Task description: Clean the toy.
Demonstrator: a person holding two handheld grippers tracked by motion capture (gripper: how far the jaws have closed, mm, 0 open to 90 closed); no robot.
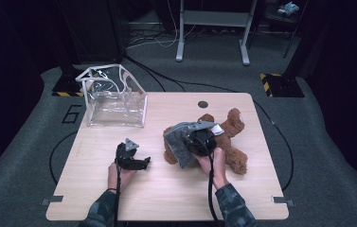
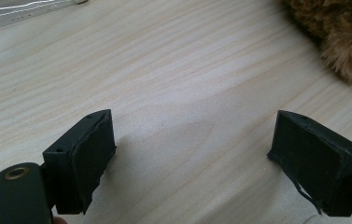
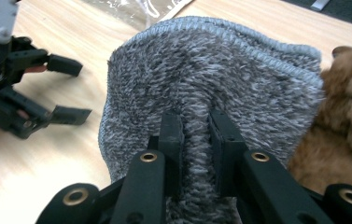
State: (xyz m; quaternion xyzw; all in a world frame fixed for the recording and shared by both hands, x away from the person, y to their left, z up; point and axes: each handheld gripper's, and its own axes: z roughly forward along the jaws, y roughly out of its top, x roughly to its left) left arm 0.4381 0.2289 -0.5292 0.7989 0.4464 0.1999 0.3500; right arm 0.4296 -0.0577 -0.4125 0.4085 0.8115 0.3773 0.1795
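Grey knitted cloth [image 1: 181, 142] hangs from the right gripper [image 1: 199, 141] in the high view, its long axis tilted toward the near left, over the brown plush dog [image 1: 230, 137] on the table [image 1: 166, 198]. Left gripper [image 1: 144, 162] rests level, pointing right. Left gripper view: jaws wide apart over bare wood. Right gripper view: jaws pinch a fold of the cloth [image 3: 211, 84].

A large "6" is marked on the grey floor mat [image 1: 71, 114], left of the bench [image 1: 166, 198].
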